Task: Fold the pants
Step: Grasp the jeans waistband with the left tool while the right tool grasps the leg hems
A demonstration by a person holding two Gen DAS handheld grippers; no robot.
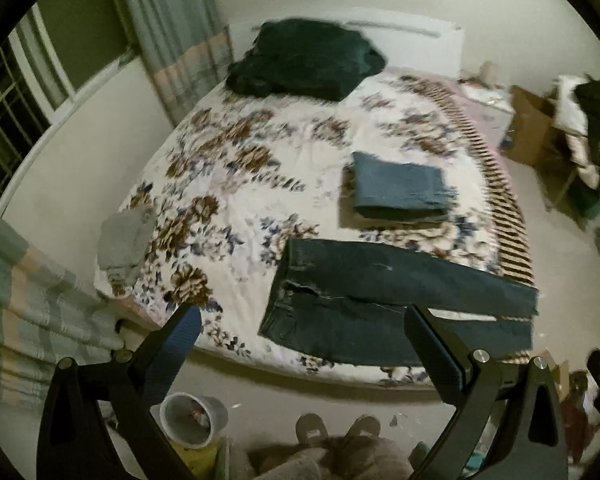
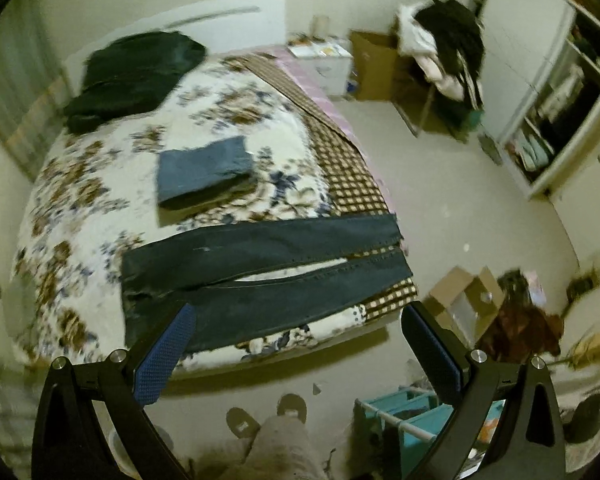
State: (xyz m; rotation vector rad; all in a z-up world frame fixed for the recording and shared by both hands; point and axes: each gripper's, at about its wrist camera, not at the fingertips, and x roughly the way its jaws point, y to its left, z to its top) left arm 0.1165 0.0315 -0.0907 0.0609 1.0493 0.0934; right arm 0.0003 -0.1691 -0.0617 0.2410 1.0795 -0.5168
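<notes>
Both grippers hang above the floor at the near edge of the bed, each with its jaws spread wide and nothing between them. Seen from its own camera, the left gripper frames the waist end of the dark jeans; the right gripper frames the leg end of the same jeans.

These pants lie flat along the near side of the bed, waistband to the left and the two legs running right, side by side with a thin gap between them, their hems reaching the checkered border at the bed's right edge.

Farther in, on the floral cover, sits a folded stack of blue jeans, well apart from the spread pair. A heap of dark clothes rests at the far end by the headboard. A small grey cloth lies at the bed's left edge.

On the floor near the person's slippers stands a plastic cup. A cardboard box sits to the right of the bed.
</notes>
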